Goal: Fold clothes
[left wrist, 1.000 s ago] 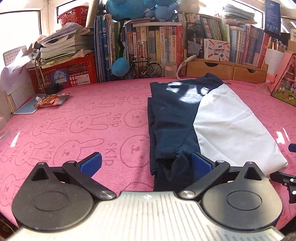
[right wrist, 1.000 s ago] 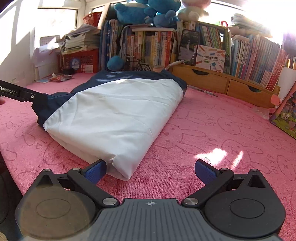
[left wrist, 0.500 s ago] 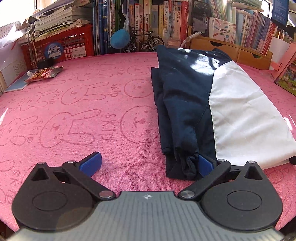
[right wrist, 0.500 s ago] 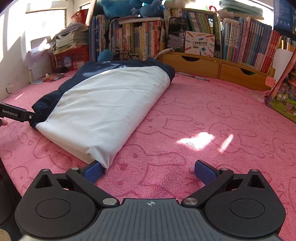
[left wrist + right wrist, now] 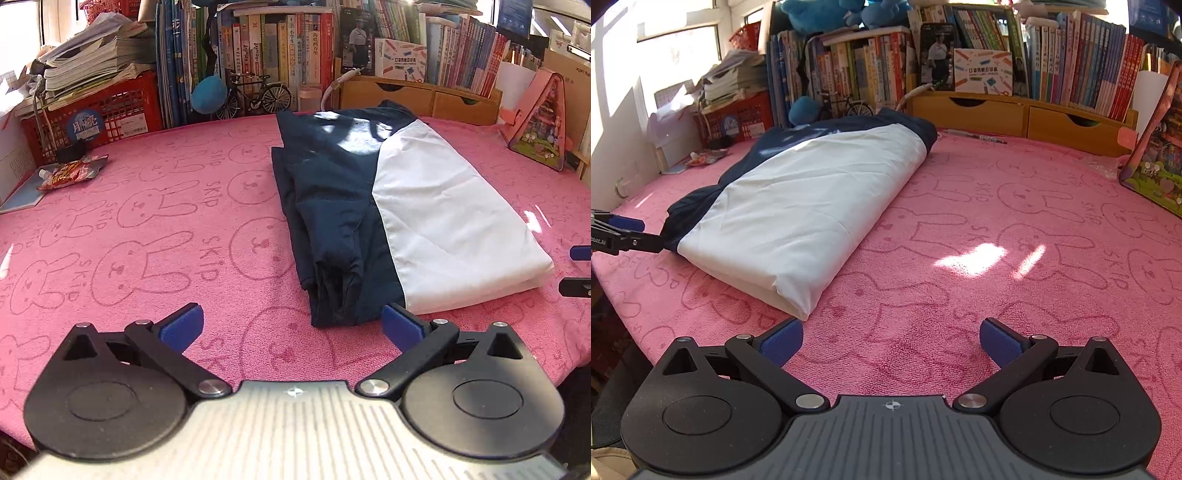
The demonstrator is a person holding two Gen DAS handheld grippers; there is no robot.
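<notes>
A navy and white garment [image 5: 388, 206] lies folded into a long strip on the pink rabbit-print cloth [image 5: 147, 229], running from the near edge toward the bookshelf. My left gripper [image 5: 291, 326] is open just short of the garment's navy near end, nothing between its blue pads. In the right wrist view the same garment [image 5: 809, 206] lies to the left, its white corner nearest. My right gripper [image 5: 892, 341] is open over bare cloth beside that corner, holding nothing. The left gripper's fingers [image 5: 626, 230] show at the far left by the navy end.
Books, wooden drawers [image 5: 1015, 114] and a toy bicycle [image 5: 255, 96] line the back. A red crate [image 5: 92, 118] with stacked papers and a snack packet [image 5: 70, 171] sit at the left. A pink picture book [image 5: 539, 122] stands at the right. The table's near edge drops off below both grippers.
Both grippers have pulled back from the garment's near end. The left one's right pad, touching the navy end earlier, now sits clear of it. The garment lies still.
</notes>
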